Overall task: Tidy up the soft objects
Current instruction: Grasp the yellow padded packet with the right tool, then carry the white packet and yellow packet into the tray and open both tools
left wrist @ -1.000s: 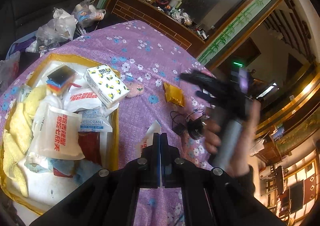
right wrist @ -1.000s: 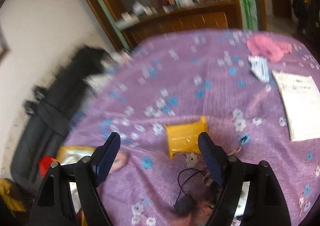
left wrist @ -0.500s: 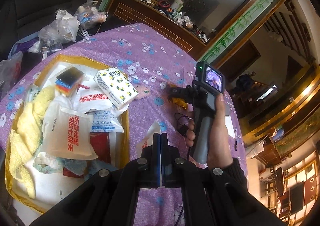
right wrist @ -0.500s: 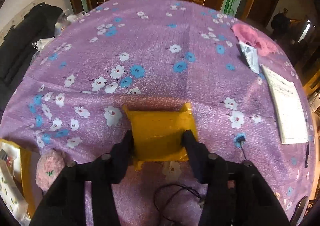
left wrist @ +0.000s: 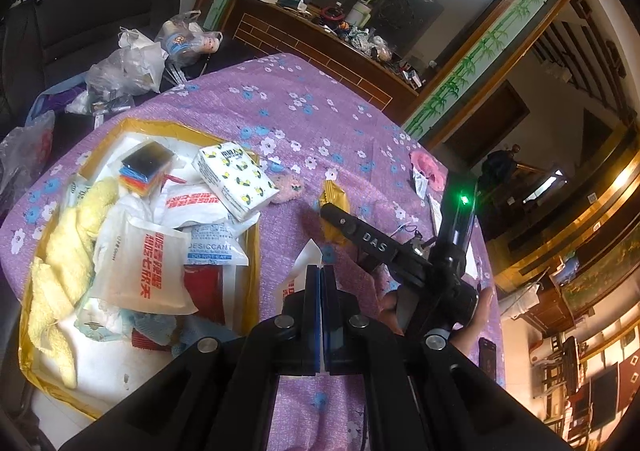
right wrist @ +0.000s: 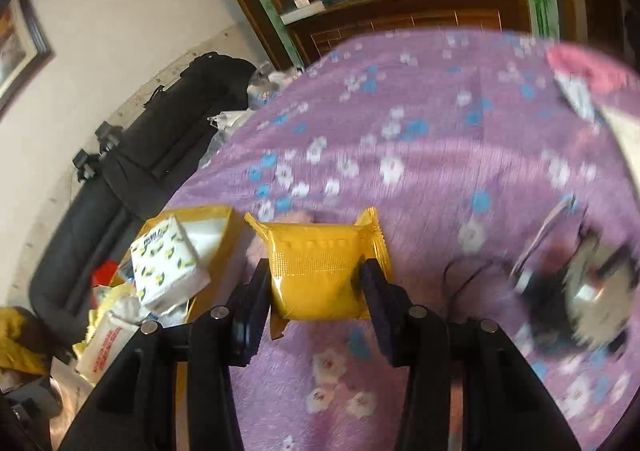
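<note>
Two right gripper (right wrist: pixel 316 283) fingers clamp the yellow packet (right wrist: pixel 320 271) beside the crowded tray (left wrist: pixel 252 243); left gripper (left wrist: pixel 322 315) fingers pressed together.

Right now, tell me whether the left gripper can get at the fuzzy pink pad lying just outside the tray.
Probably yes. The left gripper is shut and holds nothing, and bare purple cloth runs ahead to the pink pad beside the tray. The right gripper, clamped on the yellow packet, sits just right of that line.

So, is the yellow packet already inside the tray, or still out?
Still out: the yellow packet is clamped between the right gripper fingers, beside the tray.
</note>
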A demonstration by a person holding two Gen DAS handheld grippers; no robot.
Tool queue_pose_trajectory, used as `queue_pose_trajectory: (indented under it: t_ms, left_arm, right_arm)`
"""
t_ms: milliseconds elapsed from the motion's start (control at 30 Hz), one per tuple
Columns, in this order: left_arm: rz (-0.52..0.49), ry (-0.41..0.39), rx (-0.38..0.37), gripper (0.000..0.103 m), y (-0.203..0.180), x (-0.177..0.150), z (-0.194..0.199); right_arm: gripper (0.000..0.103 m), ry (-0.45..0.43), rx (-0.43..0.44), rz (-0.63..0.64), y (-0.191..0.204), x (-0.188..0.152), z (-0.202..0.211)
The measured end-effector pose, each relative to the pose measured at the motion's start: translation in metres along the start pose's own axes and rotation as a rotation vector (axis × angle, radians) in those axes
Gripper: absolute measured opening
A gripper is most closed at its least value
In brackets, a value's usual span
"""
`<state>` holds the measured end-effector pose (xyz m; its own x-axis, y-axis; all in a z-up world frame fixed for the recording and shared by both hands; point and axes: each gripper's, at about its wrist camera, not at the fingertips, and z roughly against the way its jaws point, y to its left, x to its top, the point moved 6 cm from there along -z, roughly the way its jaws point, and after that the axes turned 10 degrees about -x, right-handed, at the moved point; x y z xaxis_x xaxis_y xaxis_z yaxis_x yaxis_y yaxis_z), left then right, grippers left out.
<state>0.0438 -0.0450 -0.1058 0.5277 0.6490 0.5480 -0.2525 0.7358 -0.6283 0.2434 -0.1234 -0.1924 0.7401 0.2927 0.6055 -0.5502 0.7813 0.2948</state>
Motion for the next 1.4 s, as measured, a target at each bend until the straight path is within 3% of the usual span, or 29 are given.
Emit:
queue_pose_trajectory:
  t_ms: [300, 467, 700, 867, 1067, 1267, 1400]
  left_arm:
    - [0.059, -0.084, 0.009, 0.0, 0.013, 0.021, 0.037]
    - [0.055, -0.149, 0.068, 0.0, 0.028, 0.031, 0.07]
    - [0.052, -0.167, 0.185, 0.0, 0.058, 0.03, 0.087]
    - [0.04, -0.131, 0.246, 0.0, 0.069, 0.015, 0.096]
    - [-0.071, -0.097, 0.353, 0.0, 0.072, -0.005, 0.101]
    - [-0.075, 0.041, 0.33, 0.0, 0.079, -0.027, 0.048]
    - [-0.03, 0.073, 0.225, 0.001, 0.083, -0.036, 0.022]
  right_arm:
    - [0.045, -0.073, 0.137, 0.01, 0.013, 0.006, 0.023]
    - [0.045, -0.12, 0.212, 0.059, 0.032, 0.003, 0.042]
    - [0.045, -0.12, 0.325, 0.231, 0.077, -0.017, 0.052]
    - [0.045, -0.098, 0.342, 0.388, 0.111, -0.046, 0.054]
    - [0.046, -0.073, 0.331, 0.476, 0.129, -0.068, 0.046]
    - [0.046, -0.087, 0.316, 0.49, 0.134, -0.074, 0.047]
    - [0.047, -0.086, 0.34, 0.469, 0.134, -0.072, 0.049]
